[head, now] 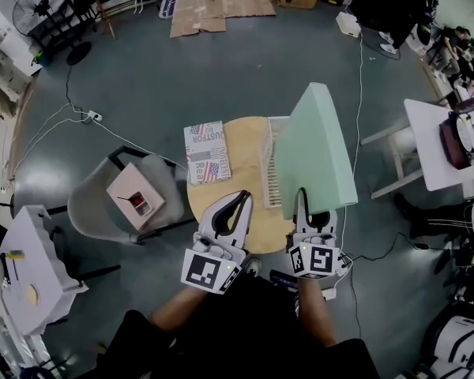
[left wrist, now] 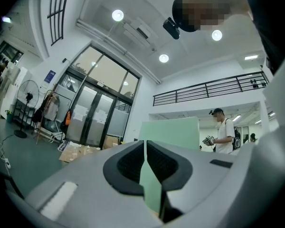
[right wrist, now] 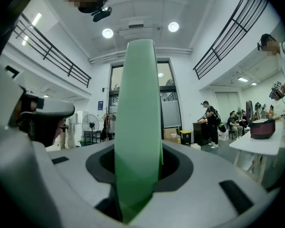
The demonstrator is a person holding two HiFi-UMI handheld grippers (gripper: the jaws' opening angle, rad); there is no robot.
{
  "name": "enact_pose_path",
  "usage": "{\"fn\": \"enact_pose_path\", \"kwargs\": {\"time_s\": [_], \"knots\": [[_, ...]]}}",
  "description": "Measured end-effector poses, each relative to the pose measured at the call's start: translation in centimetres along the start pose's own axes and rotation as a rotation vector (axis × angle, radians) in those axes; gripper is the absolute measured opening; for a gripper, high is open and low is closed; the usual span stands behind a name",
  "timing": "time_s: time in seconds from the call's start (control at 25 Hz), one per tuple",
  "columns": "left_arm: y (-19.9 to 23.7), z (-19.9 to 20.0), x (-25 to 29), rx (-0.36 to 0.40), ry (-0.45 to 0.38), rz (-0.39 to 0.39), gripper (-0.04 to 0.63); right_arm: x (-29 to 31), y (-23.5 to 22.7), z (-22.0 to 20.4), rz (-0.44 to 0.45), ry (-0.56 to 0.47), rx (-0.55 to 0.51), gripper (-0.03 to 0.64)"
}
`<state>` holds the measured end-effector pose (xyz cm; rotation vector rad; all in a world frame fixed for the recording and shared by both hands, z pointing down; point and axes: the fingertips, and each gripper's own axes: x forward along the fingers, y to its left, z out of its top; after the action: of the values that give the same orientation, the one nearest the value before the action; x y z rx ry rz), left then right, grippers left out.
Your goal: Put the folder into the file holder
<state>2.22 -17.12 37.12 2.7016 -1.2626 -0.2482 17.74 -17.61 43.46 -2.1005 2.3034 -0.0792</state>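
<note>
One pale green folder [head: 316,152] stood on edge in the air, clamped at its near lower corner by the right tool [head: 302,200]. In the right gripper view, the folder [right wrist: 137,127] rose as a tall green band between the two dark jaws of that tool [right wrist: 138,175], and both pads pressed against it. Seen from the head view, the folder leaned over the right side of a white slatted file holder [head: 270,168] and hid part of it; whether the two touched could not be told. The file holder stood on a round wooden tabletop [head: 245,144]. A printed booklet [head: 205,152] lay flat on the tabletop, left of the holder. The left tool [head: 241,200] hovered over the near edge of the tabletop, its jaws pressed together on nothing; in the left gripper view [left wrist: 145,151] only a thin slit showed the green folder [left wrist: 171,132] beyond. A grey chair [head: 91,204] carrying a small box [head: 134,200] stood on the floor to the left.
</note>
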Motion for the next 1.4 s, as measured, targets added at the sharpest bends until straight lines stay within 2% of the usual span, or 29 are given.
{"fn": "enact_pose_path", "kwargs": {"time_s": [0.48,1.0,1.4], "knots": [[0.1,-0.3,0.6,-0.001,0.013,-0.020,0.020,1.6,-0.1,-1.6,-0.011,-0.065,-0.016,0.137],[0.2,-1.4,0.3,-0.026,0.033,-0.027,0.020,3.1,0.4,-5.4,-0.015,-0.068,-0.061,0.138],[0.4,-2.1,0.4,-0.026,0.049,-0.022,0.020,4.1,0.0,-7.3,-0.010,-0.050,-0.036,0.137]]}}
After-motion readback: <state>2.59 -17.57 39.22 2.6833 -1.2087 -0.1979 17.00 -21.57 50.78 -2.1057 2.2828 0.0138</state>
